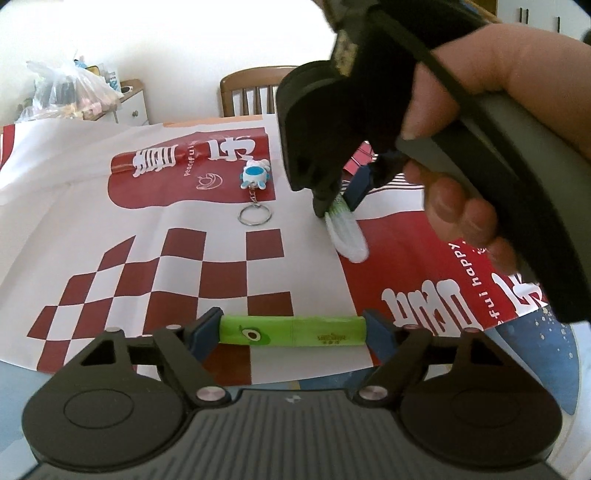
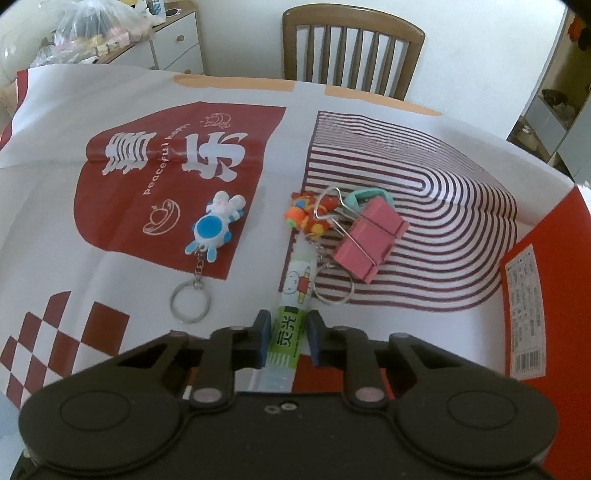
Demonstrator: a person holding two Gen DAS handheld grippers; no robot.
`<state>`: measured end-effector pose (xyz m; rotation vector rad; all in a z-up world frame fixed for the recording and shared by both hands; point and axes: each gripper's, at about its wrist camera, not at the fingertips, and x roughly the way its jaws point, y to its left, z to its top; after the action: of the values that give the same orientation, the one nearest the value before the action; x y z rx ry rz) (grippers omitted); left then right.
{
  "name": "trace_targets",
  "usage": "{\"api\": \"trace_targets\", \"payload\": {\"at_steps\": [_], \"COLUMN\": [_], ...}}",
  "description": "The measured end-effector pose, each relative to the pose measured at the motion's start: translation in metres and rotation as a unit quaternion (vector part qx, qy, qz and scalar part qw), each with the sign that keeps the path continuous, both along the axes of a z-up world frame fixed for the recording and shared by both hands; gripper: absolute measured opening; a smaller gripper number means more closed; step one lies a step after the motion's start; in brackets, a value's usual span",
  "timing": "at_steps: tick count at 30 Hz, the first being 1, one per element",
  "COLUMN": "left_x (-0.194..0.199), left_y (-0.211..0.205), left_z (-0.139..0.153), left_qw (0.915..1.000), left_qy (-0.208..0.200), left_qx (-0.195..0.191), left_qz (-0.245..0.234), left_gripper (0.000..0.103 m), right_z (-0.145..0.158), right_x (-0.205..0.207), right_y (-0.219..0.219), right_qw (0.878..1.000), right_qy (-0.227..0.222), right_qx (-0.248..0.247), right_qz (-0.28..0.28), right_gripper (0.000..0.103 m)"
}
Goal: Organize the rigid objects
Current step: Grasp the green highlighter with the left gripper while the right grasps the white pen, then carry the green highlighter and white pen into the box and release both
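My left gripper [image 1: 291, 332] is shut on a green tube-shaped object [image 1: 291, 334], held crosswise between the blue pads above the cloth. My right gripper [image 2: 286, 338] is shut on a white and green glue stick [image 2: 291, 314] that points away along the fingers; in the left wrist view the right gripper [image 1: 338, 203] pinches the same stick [image 1: 347, 232] low over the table. A blue and white figure keychain [image 2: 214, 230] lies to the left. An orange toy keychain [image 2: 308, 216] and a pink binder clip [image 2: 369, 240] lie just beyond the stick.
A red and white printed cloth [image 2: 110, 280] covers the table. A wooden chair [image 2: 351, 44] stands at the far edge. A plastic bag [image 2: 96, 26] sits on a white cabinet at back left. A red box flap [image 2: 546, 302] lies right.
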<state>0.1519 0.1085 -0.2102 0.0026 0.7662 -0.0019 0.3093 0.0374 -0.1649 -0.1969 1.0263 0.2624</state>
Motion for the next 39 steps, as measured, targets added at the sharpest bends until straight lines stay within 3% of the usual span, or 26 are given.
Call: {"api": "trace_targets", "payload": {"at_steps": [11, 18, 30, 39], "left_x": [-0.001, -0.007, -0.015, -0.011], "left_y": [0.010, 0.015, 0.015, -0.017], "left_z": [0.005, 0.013, 0.069, 0.111], "left_qw": [0.9996, 0.9992, 0.9987, 0.9974], "left_qy": [0.011, 0.012, -0.031, -0.059], "left_qx": [-0.024, -0.039, -0.039, -0.040], "left_qz": [0.008, 0.004, 0.010, -0.010], "left_gripper": [0.081, 0.081, 0.081, 0.081], "right_z": [0.017, 0.039, 0.094, 0.124], "right_x": [-0.036, -0.064, -0.093, -0.101], "right_y": [-0.019, -0.034, -0.087, -0.144], "right_qw": [0.998, 0.996, 0.994, 0.991], "right_qy": [0.033, 0.029, -0.018, -0.047], "right_qx": [0.060, 0.083, 0.107, 0.122], "right_qz": [0.005, 0.012, 0.002, -0.014], "right_gripper": [0.016, 0.016, 0.016, 0.016]}}
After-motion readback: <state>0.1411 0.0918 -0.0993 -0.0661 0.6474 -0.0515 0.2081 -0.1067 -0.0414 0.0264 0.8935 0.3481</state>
